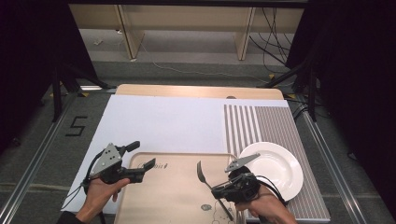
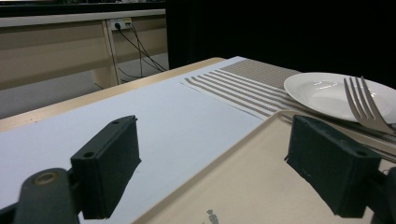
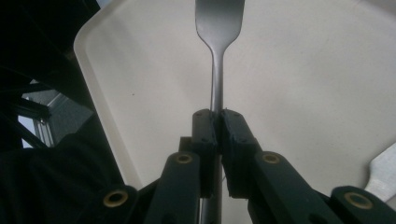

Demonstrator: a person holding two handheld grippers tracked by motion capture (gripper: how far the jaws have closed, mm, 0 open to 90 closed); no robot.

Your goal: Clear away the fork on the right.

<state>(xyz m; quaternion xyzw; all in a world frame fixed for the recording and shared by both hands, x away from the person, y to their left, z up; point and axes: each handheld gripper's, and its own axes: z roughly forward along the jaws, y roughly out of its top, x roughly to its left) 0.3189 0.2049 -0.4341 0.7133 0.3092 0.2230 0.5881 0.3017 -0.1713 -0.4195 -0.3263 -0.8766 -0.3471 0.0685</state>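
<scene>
My right gripper [image 1: 218,190] is shut on the handle of a metal fork [image 1: 201,173] above the beige tray [image 1: 163,200]. The fork's tines point away from me and sit raised off the tray. In the right gripper view the jaws [image 3: 218,119] pinch the thin fork handle [image 3: 217,84] midway, over the tray floor [image 3: 303,88]. My left gripper [image 1: 141,155] is open at the tray's far left corner with nothing between its jaws. In the left gripper view [image 2: 219,168] the fork tines [image 2: 362,102] stand in front of a white plate [image 2: 322,88].
The white plate [image 1: 275,165] rests on a striped placemat [image 1: 275,123] right of the tray. A white sheet [image 1: 163,121] covers the table beyond the tray. A pale grey object [image 3: 383,172] shows at the lower right edge of the right gripper view; what it is I cannot tell.
</scene>
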